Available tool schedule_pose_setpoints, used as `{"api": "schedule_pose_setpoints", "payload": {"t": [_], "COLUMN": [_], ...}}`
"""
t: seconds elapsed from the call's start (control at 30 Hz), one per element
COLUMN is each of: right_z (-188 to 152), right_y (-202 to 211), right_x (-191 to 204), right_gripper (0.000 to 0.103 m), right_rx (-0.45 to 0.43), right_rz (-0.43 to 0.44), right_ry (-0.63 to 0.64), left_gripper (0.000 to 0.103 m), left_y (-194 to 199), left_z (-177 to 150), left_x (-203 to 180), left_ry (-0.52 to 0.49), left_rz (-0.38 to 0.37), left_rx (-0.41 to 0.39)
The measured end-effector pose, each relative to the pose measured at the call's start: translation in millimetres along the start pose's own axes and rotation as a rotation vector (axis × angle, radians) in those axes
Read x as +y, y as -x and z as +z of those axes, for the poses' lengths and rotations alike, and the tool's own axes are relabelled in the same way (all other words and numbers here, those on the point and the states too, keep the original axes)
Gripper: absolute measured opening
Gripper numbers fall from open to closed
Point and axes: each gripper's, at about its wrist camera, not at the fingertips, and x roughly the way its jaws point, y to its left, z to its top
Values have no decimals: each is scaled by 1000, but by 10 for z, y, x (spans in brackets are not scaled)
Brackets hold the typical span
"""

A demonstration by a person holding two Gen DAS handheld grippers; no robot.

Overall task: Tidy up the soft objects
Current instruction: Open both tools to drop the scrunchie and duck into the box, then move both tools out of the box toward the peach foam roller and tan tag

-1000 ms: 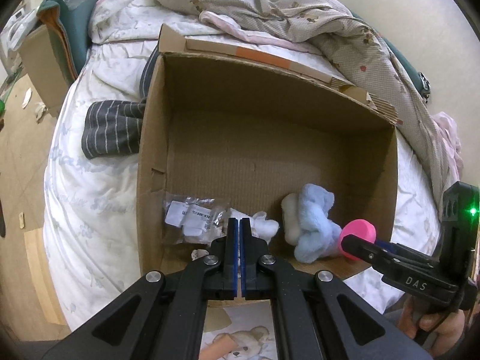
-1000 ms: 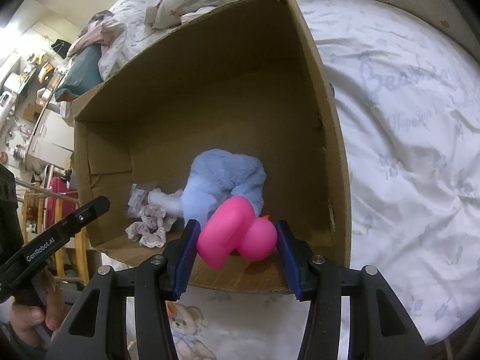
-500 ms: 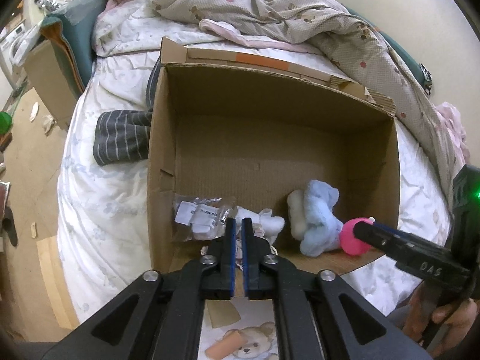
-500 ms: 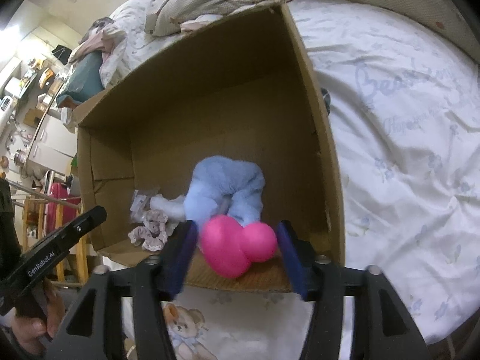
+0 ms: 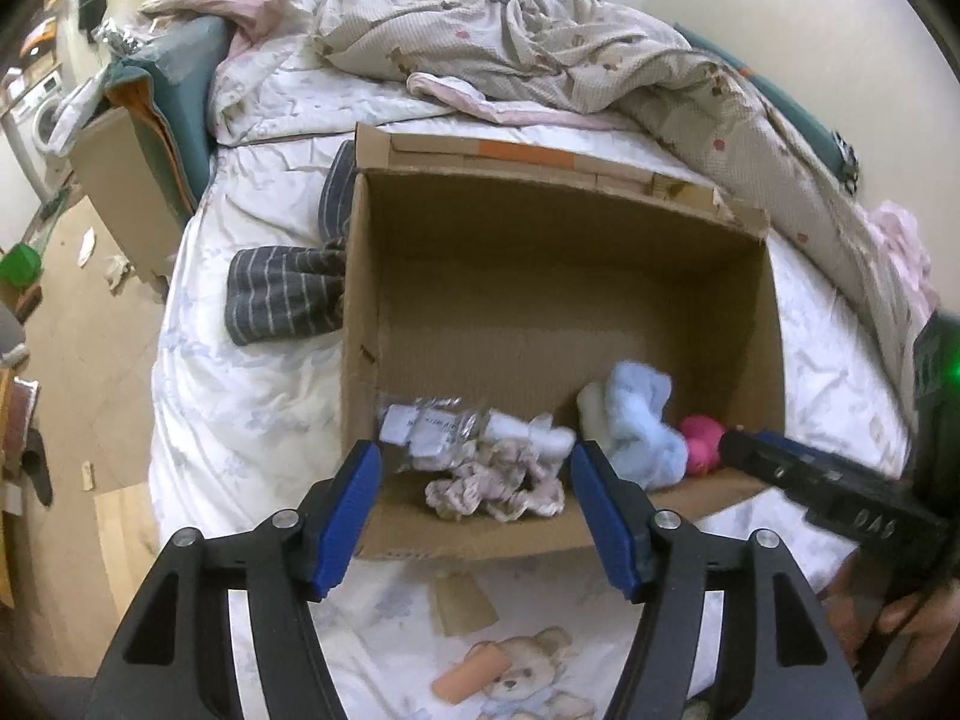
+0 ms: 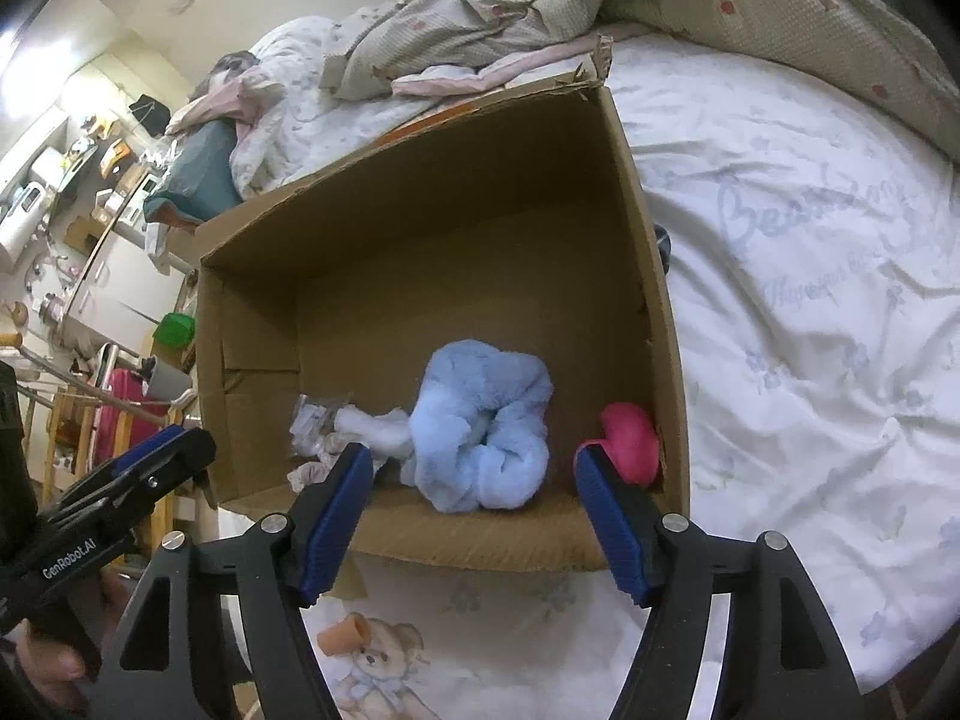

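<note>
An open cardboard box [image 5: 558, 276] [image 6: 420, 222] sits on the bed. Inside, near its front wall, lie a patterned scrunchie [image 5: 498, 483], a white fluffy piece [image 5: 543, 435], a plastic packet [image 5: 426, 426], a pale blue plush toy [image 5: 645, 426] [image 6: 480, 426] and a pink soft toy [image 5: 702, 444] [image 6: 630, 441] in the right corner. My left gripper [image 5: 474, 510] hangs above the scrunchie, its jaws opening, nothing pressed between them. My right gripper [image 6: 474, 510] is over the blue plush, jaws opening, the pink toy lying free beside its right finger [image 6: 606, 510].
A grey striped garment [image 5: 282, 294] lies left of the box. A crumpled beige quilt [image 5: 540, 48] is heaped behind it. White sheet [image 6: 810, 300] spreads to the right; a bear-print cloth [image 5: 516, 678] lies in front. The bed's left edge drops to the floor [image 5: 78, 360].
The left jaws went from shut to wide apart, and the scrunchie now lies in the box below them. The right jaws widened and let the pink toy fall into the box's right corner. Both grippers rose slightly.
</note>
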Motion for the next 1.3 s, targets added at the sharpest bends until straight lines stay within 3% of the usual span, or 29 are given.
{"api": "schedule_pose_setpoints", "payload": {"t": [0.53,0.87,1.3], "right_z": [-320,-663,-1035], "right_y": [108,-164,-534], "right_x": [103,297,460], "right_gripper": [74,74,74], "right_rx": [25,151,283], "right_rz": [56,128,133], "right_ry": [-10,-37,-77], "left_gripper": [63,63,63], "left_y": [224,239,241], "left_z": [-430,-558,-581], "left_x": [199,507,709], "left_ry": [60,156,222], "left_rz": [62,95,111], "left_rx": [6,27,51]}}
